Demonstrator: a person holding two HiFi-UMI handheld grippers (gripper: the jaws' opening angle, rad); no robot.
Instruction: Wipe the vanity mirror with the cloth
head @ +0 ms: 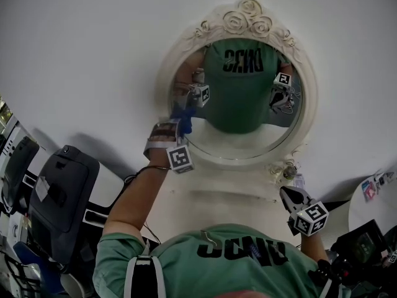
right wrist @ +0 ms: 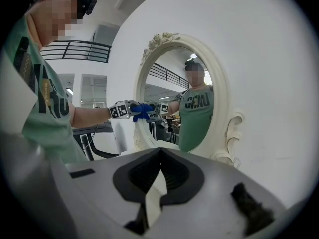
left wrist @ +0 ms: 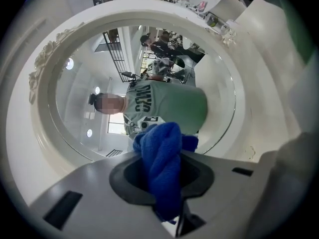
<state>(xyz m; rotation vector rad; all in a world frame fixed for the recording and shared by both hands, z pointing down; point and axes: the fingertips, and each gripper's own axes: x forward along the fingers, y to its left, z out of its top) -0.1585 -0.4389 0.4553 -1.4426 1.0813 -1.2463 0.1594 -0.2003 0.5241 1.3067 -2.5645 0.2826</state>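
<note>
An oval vanity mirror (head: 245, 98) in an ornate cream frame (head: 310, 98) stands against the white surface. My left gripper (head: 178, 128) is shut on a blue cloth (head: 184, 118), which is pressed at the glass's lower left edge. In the left gripper view the cloth (left wrist: 162, 166) bulges out of the left gripper (left wrist: 162, 156) right in front of the glass (left wrist: 94, 73). My right gripper (head: 286, 193) hangs below the frame's lower right scroll, apart from it. In the right gripper view the right gripper (right wrist: 159, 153) is shut and holds nothing, with the mirror (right wrist: 194, 108) and cloth (right wrist: 142, 108) ahead.
A black padded chair or case (head: 62, 197) stands at the lower left. A white round item with stickers (head: 372, 200) and a black device (head: 363, 247) lie at the lower right. The person's green shirt (head: 236, 259) fills the bottom of the head view.
</note>
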